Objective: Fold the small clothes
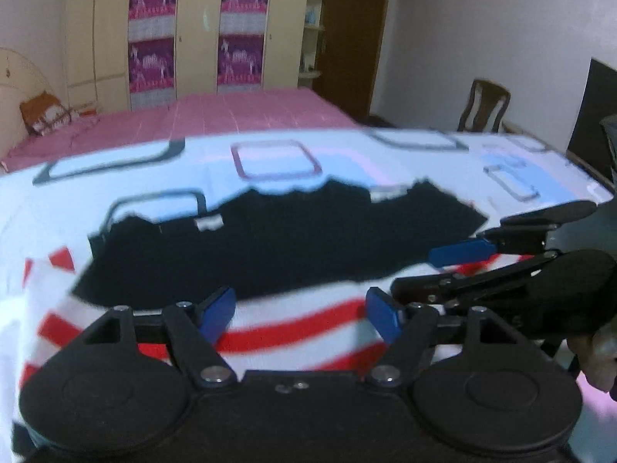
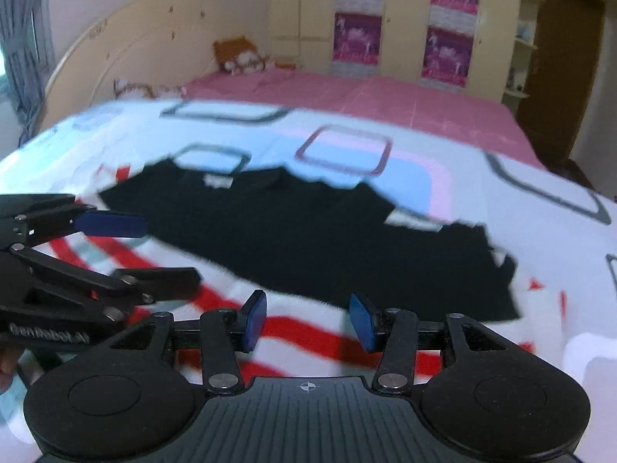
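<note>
The left hand-held gripper [image 1: 300, 314] has its two blue-padded fingers [image 1: 218, 312] spread wide apart with nothing between them. The right hand-held gripper [image 2: 308, 322] likewise has its blue pads [image 2: 254, 318] parted and holds nothing.

Taking the left hand-held gripper as landmark, the right one [image 1: 443, 270] sits just beside it on its right, angled inward so its fingers cross in front of the left one's right finger; one blue pad [image 1: 461, 253] faces up and the jaws stand apart. From the right wrist, the left one [image 2: 154, 250] appears at the left edge, fingers open. A bare hand [image 1: 595, 359] grips the right gripper's handle.
</note>
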